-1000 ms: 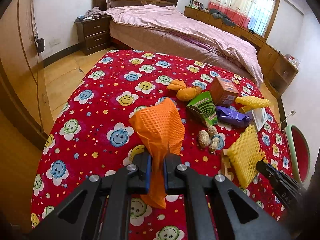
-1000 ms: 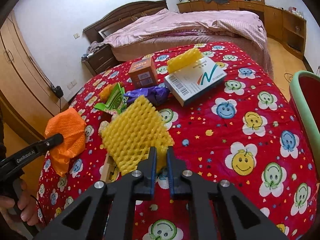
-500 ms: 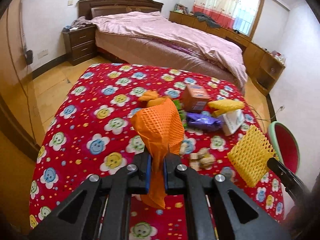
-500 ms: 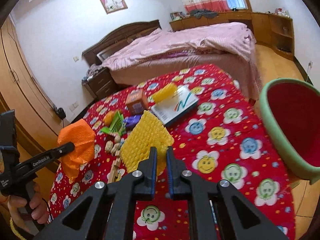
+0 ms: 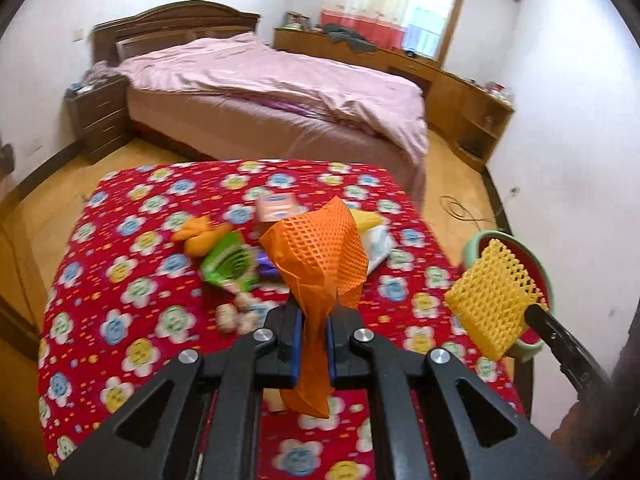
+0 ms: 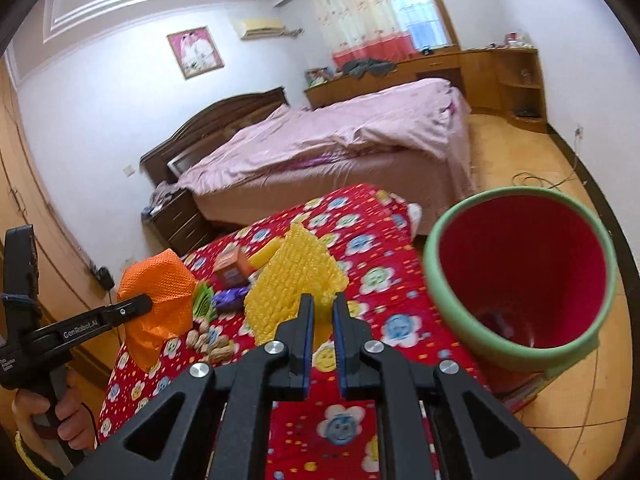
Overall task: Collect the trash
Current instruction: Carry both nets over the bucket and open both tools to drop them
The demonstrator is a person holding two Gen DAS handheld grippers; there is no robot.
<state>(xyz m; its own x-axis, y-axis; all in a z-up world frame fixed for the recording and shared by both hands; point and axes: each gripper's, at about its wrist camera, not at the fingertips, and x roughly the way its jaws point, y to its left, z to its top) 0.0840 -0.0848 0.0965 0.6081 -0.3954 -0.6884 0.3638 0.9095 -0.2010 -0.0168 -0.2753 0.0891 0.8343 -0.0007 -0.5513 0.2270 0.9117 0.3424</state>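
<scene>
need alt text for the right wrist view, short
The right gripper pinches a yellow foam net above a red flower-print table, beside a green-rimmed red bin. At left, the left gripper holds an orange foam net; a pink bed lies behind.

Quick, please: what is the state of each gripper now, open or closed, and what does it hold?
Left gripper: closed on the orange foam net.
Right gripper: closed on the yellow foam net.

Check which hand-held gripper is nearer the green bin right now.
Right. The right hand-held gripper, shut on the yellow foam net, is beside the green bin. The left hand-held gripper, holding the orange foam net, is farther over the table.
</scene>
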